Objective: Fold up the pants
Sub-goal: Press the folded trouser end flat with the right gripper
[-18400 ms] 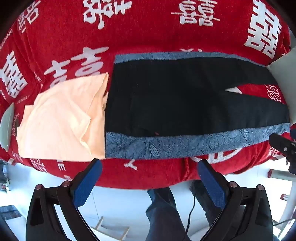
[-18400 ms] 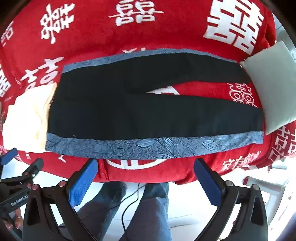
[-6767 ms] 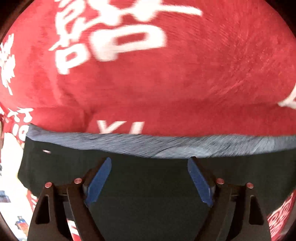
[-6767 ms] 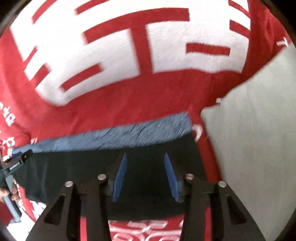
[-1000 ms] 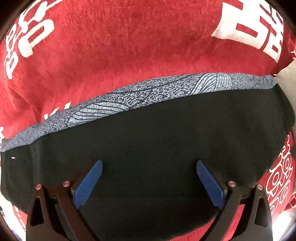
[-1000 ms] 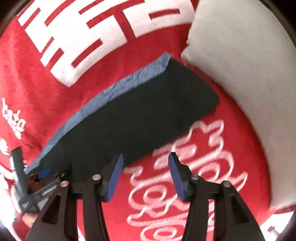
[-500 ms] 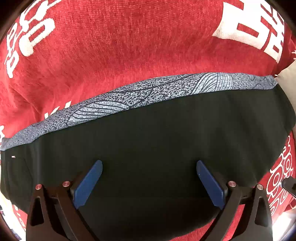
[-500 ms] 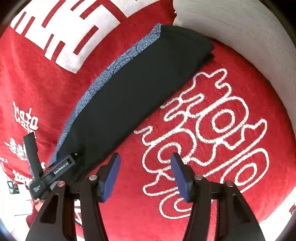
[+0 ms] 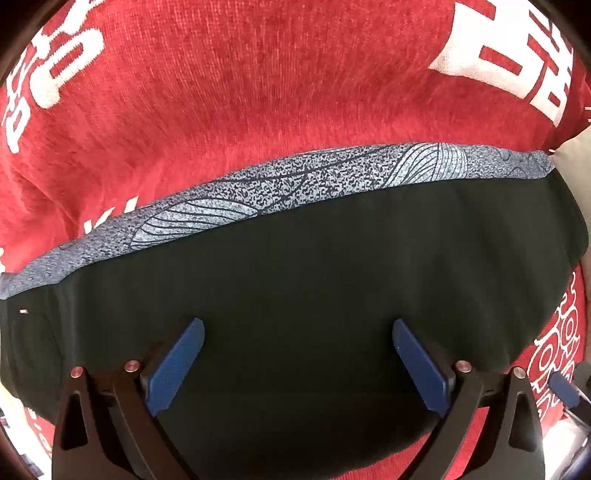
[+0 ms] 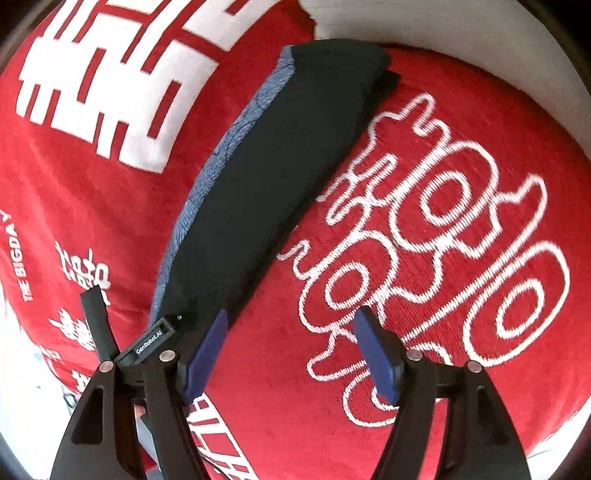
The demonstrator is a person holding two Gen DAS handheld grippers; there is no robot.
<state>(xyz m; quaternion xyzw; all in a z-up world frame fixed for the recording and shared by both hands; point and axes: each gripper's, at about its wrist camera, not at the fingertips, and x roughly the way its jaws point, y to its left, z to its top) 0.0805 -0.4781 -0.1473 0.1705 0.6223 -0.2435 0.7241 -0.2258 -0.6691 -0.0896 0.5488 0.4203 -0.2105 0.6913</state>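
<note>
The pants (image 9: 332, 280), folded lengthwise into one long black strip with a grey patterned band along the far side, lie across the red blanket (image 9: 258, 92), one end against the pale cushion (image 10: 461, 29). The left gripper (image 9: 297, 354) hangs spread wide above them, holding nothing. The right gripper (image 10: 290, 334), jaws just widening, is empty over bare blanket beside the strip.

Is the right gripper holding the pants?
No, the right gripper is open over the bare red blanket, with the pants lying beside it.
</note>
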